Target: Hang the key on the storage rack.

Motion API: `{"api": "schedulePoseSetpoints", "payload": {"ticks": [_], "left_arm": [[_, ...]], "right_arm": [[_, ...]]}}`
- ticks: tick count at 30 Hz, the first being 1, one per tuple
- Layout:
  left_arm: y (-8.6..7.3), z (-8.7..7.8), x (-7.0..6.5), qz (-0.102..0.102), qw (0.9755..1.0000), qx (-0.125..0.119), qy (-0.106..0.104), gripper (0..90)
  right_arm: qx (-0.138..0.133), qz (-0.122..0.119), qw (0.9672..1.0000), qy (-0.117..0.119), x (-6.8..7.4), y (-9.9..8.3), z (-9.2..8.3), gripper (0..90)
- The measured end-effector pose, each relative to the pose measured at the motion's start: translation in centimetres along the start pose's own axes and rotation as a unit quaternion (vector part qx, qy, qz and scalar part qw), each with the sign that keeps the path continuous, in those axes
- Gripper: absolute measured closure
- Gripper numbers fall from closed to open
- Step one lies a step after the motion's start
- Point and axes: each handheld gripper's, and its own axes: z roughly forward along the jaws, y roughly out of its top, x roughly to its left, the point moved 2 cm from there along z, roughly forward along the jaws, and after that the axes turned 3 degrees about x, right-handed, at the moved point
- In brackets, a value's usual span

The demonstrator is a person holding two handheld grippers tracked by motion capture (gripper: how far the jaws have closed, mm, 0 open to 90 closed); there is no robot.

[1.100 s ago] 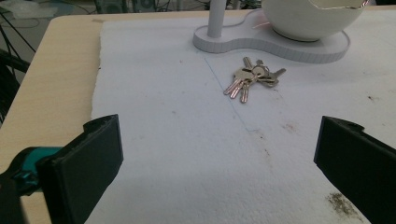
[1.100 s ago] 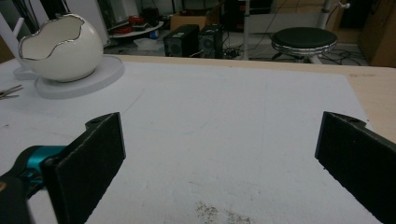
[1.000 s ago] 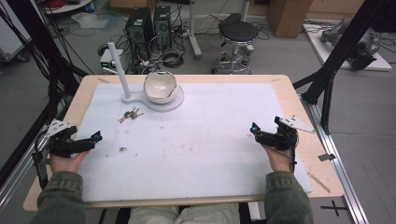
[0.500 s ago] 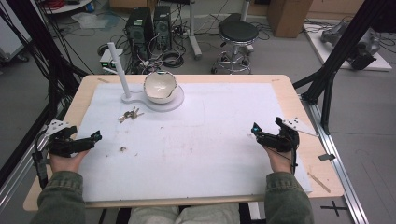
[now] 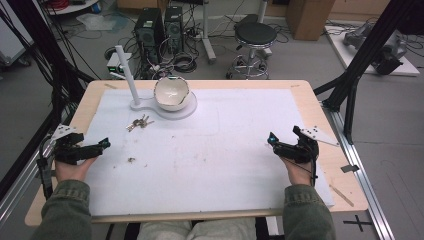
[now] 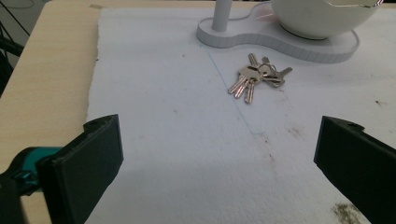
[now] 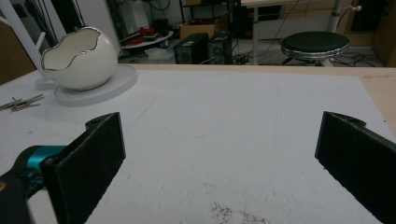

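In the high view, the left gripper [image 5: 95,146] rests at the near left edge of the white mat [image 5: 215,165], held low in a hand whose forearm enters from the bottom; its jaws point toward the mat's centre. The right gripper [image 5: 280,146] sits at the near right edge of the mat in a mirrored pose, well apart from the left one. The bunch of keys [image 5: 139,122] lies flat on the mat, just in front of the white stand base [image 5: 172,107], nearer the left gripper than the right. The egg-shaped bowl [image 5: 171,93] stands upright on that base beside a white post [image 5: 127,72]; its interior appears empty. In the left gripper view, the jaws stand wide apart with nothing between them, and the keys [image 6: 256,79] lie ahead, close to the base [image 6: 280,44] but not touching it; individual key blades are distinguishable here. In the right gripper view, the jaws likewise stand wide and hold nothing; the bowl [image 7: 79,57] shows its jagged rim, with the keys [image 7: 21,102] left of the base.
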Motion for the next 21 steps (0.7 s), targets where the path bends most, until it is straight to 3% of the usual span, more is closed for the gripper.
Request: {"api": "schedulePoseSetpoints", "payload": {"ticks": [3, 10, 15, 20, 21], "left_arm": [[0.5, 0.7, 0.0, 0.001, 0.9999, 0.013, 0.001, 1.7], [2.1, 1.9, -1.2, 0.033, 0.9988, 0.036, -0.010, 1.8], [3.1, 2.8, -1.9, 0.032, 0.9979, 0.049, -0.026, 1.8], [4.2, 3.8, -2.2, 0.044, 0.9965, 0.063, -0.034, 1.8], [4.5, 4.2, -2.4, 0.053, 0.9953, 0.074, -0.036, 1.8]], "right_arm": [[-0.004, 0.006, 1.0000, -0.002, -0.4, 0.0, 0.1, 0.6], [-0.006, 0.009, 0.9999, -0.002, -0.4, 0.1, -0.1, 0.6], [-0.013, 0.006, 0.9999, -0.003, -0.4, 0.2, -0.2, 0.6], [-0.014, 0.008, 0.9999, -0.002, -0.4, 0.2, -0.3, 0.6], [-0.015, 0.005, 0.9999, -0.001, -0.3, 0.2, -0.3, 0.6]]}}
